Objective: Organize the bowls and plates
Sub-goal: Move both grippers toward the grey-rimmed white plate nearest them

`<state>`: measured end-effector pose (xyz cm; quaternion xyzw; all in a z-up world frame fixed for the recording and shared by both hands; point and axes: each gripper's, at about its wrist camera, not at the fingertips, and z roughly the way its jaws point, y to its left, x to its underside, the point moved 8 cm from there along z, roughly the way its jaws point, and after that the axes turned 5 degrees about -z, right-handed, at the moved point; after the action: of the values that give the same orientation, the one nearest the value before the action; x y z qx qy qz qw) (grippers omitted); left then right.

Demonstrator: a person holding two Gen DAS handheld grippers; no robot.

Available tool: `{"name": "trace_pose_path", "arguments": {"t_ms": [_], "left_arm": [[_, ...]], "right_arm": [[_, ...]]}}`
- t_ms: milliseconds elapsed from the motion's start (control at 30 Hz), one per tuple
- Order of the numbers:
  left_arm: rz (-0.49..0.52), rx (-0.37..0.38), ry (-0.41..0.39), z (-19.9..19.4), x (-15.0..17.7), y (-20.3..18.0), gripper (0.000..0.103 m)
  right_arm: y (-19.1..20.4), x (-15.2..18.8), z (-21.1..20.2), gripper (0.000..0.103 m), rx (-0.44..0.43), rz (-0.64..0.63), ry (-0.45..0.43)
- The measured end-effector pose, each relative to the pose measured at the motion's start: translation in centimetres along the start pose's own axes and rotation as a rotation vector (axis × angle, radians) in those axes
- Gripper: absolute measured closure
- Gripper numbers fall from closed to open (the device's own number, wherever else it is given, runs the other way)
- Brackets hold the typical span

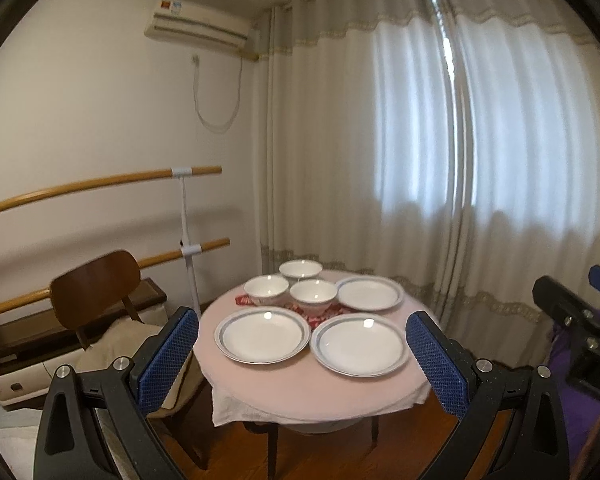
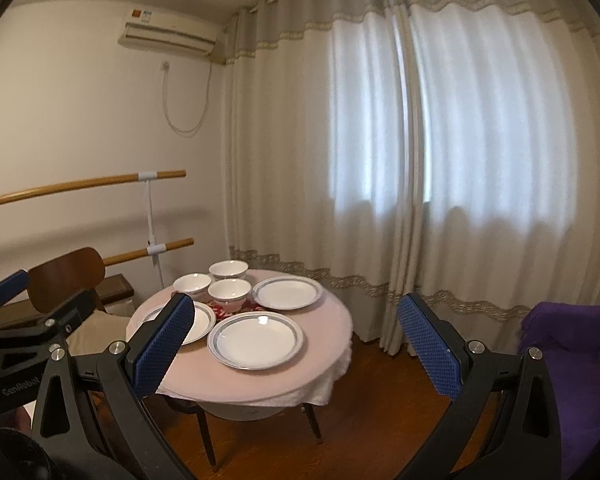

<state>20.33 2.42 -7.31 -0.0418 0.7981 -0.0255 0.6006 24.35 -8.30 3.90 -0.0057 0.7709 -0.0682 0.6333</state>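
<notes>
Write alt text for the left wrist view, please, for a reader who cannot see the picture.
A small round table with a pale pink cloth holds three white plates and three white bowls, seen from a distance between the two blue pads of the open left claw. A brown chair stands left of the table, and long curtains cover the window behind it.

Plates (image 1: 262, 335), bowls (image 1: 266, 289) on table (image 1: 312, 390)

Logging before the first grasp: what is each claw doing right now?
Left claw: open, holding nothing.
Right claw: open, holding nothing.
</notes>
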Motion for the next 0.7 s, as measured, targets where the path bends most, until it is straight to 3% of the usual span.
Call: {"name": "trace_pose_path", "arguments": {"t_ms": [233, 367, 533, 700], "left_arm": [[-0.037, 0.023, 0.059, 13.8, -1.6, 2.8, 0.001], [-0.035, 0.02, 0.1, 19.2, -4.1, 3.9, 0.001], [-0.047, 0.054, 0.179, 23.3, -8.9, 4.6, 0.001], [-0.071, 0.084, 0.283, 24.5, -14.1, 6.4, 0.001]], "right_arm": [[2.1, 0.4, 12.3, 0.0, -0.083, 0.032, -0.041], [3.0, -0.2, 17.6, 0.0, -0.109, 0.085, 0.005], [3.7, -2.9, 20.7, 0.0, -0.086, 0.039, 0.129], [4.0, -6.1, 21.5, 0.0, -0.051, -0.015, 0.234]]}}
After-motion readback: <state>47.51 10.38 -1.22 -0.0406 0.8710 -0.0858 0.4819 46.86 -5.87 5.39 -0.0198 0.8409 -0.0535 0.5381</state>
